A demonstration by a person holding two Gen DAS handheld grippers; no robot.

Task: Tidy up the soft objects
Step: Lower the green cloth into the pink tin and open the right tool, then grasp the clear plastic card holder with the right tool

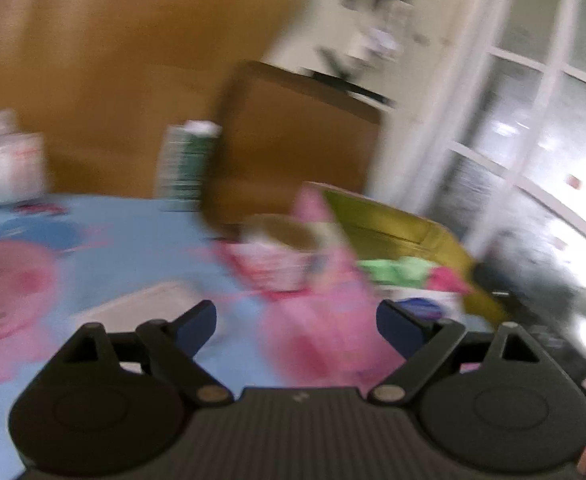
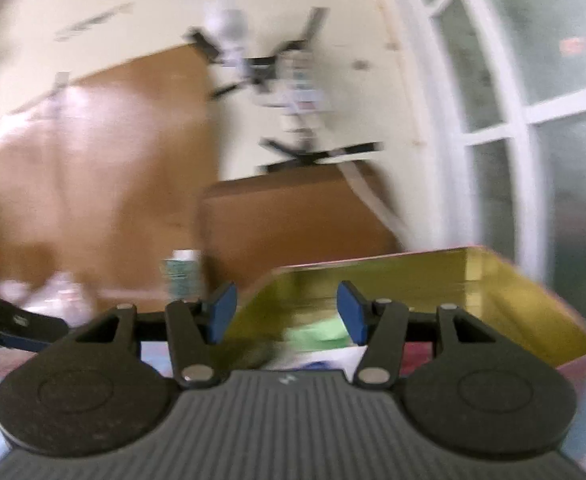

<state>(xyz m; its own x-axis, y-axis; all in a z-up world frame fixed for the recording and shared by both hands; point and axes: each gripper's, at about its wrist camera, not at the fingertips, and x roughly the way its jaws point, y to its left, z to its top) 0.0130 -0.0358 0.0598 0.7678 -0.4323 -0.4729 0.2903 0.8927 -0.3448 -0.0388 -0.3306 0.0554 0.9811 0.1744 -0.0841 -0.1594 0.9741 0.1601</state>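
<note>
Both views are motion-blurred. In the left wrist view my left gripper (image 1: 296, 322) is open and empty above a light blue cloth (image 1: 133, 248) with pink prints. A pink soft item (image 1: 325, 312) lies just ahead between the fingers, with a patterned pink bundle (image 1: 273, 260) behind it. An olive-gold tin box (image 1: 405, 228) to the right holds green (image 1: 397, 270) and magenta (image 1: 449, 280) soft pieces. In the right wrist view my right gripper (image 2: 287, 312) is open and empty, right at the near rim of the gold tin (image 2: 453, 280), with a green piece (image 2: 317, 334) inside.
A brown cabinet (image 1: 297, 152) and wooden wardrobe (image 1: 113, 60) stand behind the surface. A green-white carton (image 1: 187, 160) and white packets (image 1: 5, 160) sit at the far edge. A white-framed glass door (image 1: 533, 120) is at the right. A dark tool (image 2: 13, 328) lies at the left.
</note>
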